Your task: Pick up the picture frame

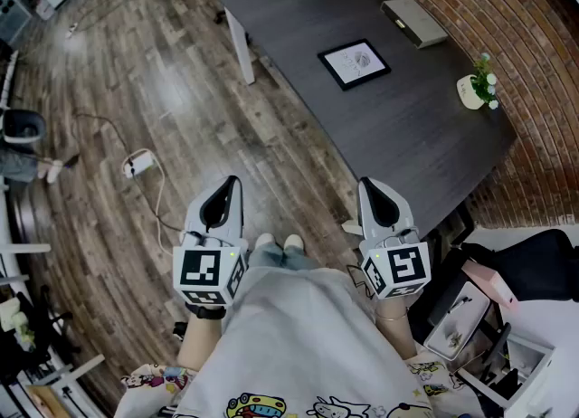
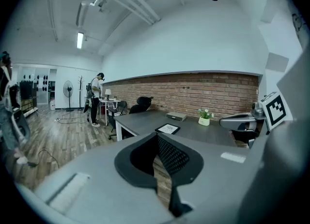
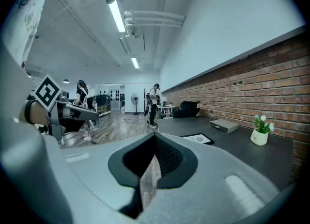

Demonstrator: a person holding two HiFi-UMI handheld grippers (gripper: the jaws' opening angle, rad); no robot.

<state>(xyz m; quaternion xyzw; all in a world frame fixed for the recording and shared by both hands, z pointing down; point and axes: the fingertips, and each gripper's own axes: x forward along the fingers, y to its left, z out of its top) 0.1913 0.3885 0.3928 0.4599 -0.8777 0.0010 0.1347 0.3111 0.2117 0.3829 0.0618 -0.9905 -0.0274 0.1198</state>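
Observation:
A black picture frame (image 1: 354,64) with a white print lies flat on the dark grey table (image 1: 398,127), well ahead of both grippers. It also shows in the left gripper view as the picture frame (image 2: 167,129) and in the right gripper view as the picture frame (image 3: 198,138). My left gripper (image 1: 231,181) is shut and empty, held over the wooden floor in front of the person. My right gripper (image 1: 365,184) is shut and empty too, just short of the table's near edge. Neither touches the frame.
A small white pot with a plant (image 1: 476,87) and a flat grey box (image 1: 413,22) stand on the table near the brick wall (image 1: 507,36). A cable and power strip (image 1: 137,164) lie on the floor at left. People stand far back in the room (image 2: 97,97).

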